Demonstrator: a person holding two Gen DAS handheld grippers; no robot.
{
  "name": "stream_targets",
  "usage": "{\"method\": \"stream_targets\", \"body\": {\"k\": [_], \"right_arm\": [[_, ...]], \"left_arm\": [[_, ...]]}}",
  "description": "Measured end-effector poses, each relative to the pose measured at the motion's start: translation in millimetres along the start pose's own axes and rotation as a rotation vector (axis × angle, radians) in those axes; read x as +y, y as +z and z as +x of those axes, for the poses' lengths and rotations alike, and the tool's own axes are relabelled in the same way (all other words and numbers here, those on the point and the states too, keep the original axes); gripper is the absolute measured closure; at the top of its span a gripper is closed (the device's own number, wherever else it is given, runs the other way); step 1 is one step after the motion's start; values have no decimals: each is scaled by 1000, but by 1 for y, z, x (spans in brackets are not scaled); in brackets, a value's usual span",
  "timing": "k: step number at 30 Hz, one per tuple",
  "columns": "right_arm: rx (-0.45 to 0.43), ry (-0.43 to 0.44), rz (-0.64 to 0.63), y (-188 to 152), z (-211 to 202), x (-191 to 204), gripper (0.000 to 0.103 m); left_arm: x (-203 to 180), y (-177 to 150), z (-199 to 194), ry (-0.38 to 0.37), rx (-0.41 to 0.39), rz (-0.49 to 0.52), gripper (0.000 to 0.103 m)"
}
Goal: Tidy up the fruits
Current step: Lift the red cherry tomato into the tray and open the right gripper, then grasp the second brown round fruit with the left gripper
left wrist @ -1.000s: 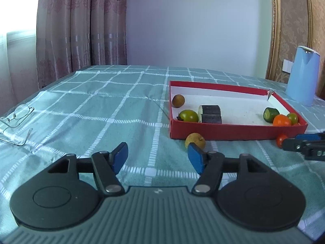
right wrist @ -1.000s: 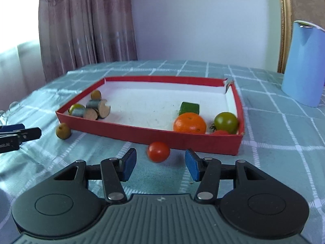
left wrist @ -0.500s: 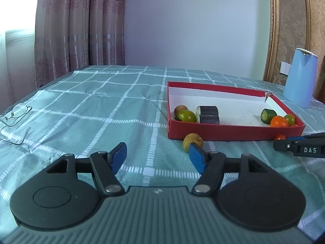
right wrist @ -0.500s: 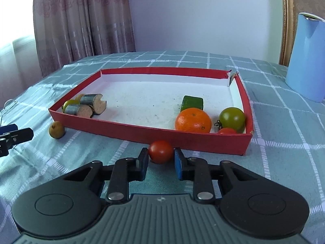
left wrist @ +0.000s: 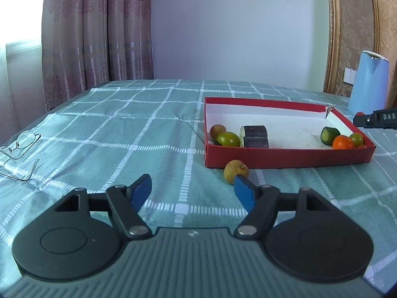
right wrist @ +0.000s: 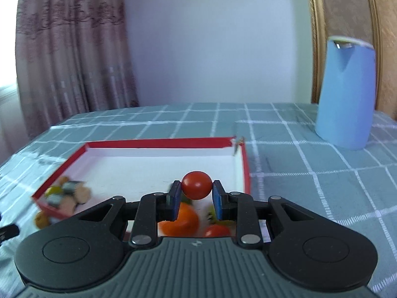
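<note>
In the middle of the right view: the red tomato is up in the air over the box.
Right gripper: its two blue fingers pinch the tomato from both sides, so it will not roll or drop.
Why so high: I think it is lifted to clear the red wall and then go down inside the box.
Under the tomato: an orange, one more red tomato and something green sit at the bottom of the frame. It is blurry there. They could be in the way, so a bare white spot may be better.
Lower left of the right view: a blurry pile of cut pieces and a green fruit in the box corner.
Left gripper: its fingers are spread wide and hold nothing. It waits low over the cloth.
Yellow fruit: in the middle of the left view, on the cloth, just beside the box wall. It is not in the box yet. The right blue finger hides part of it.
Far right in both views: a blue jug, well apart from the box.
Left edge of the left view: glasses on the cloth, far from the fruit.
</note>
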State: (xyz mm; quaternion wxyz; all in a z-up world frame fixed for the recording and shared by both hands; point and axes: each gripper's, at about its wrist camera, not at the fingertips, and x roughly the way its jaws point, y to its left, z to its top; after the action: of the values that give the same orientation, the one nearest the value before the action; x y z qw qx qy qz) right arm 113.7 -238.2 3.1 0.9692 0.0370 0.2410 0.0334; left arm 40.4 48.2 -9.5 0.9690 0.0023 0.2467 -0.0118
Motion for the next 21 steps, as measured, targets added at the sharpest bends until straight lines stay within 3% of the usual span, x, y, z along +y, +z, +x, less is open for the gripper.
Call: {"method": "stream_targets", "body": {"k": [15,21], "right_arm": [[39,-47,-4,-2,28,-15,75],[-20,-35,42,-2,7,-23,75]], "left_arm": [[-6,1,5,45,17,32,32],[-13,1,4,45,19,68,32]]}}
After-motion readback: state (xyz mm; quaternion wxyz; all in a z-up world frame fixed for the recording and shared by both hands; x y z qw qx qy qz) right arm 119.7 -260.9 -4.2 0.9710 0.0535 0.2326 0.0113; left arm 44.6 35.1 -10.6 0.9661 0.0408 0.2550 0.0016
